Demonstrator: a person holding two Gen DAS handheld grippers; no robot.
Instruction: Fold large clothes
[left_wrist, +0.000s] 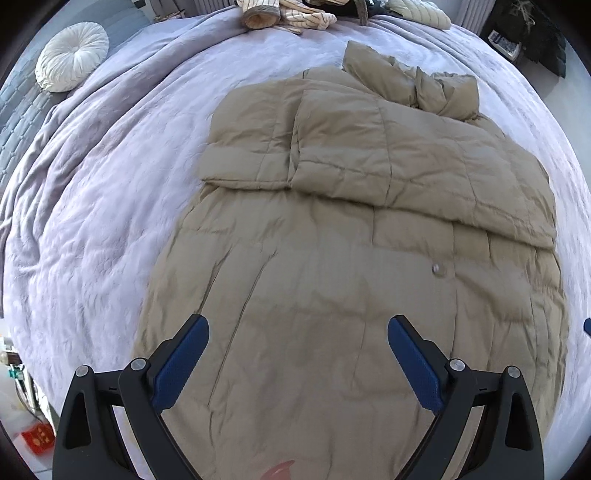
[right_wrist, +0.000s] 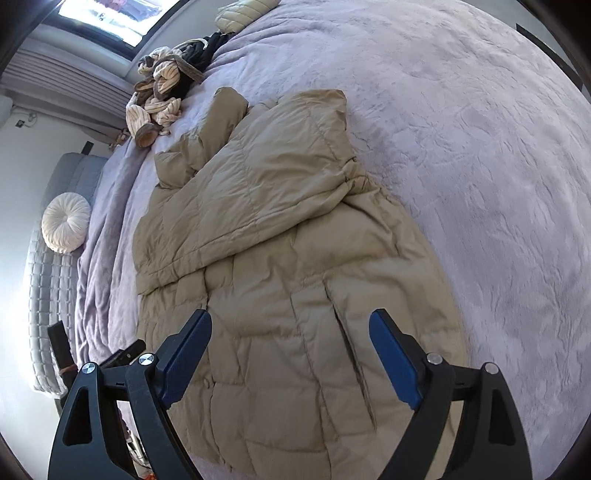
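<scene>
Jaws of the left gripper (left_wrist: 298, 325) and right gripper (right_wrist: 290, 319) were spread wide, nothing gripped, above the tan quilted coat (left_wrist: 332, 221) laid on the lilac bedspread (left_wrist: 110, 184).

The tan quilted coat (left_wrist: 332, 295) runs off the bottom edge in the left wrist view, and the striped clothes (left_wrist: 295, 16) are cropped at the top.
</scene>
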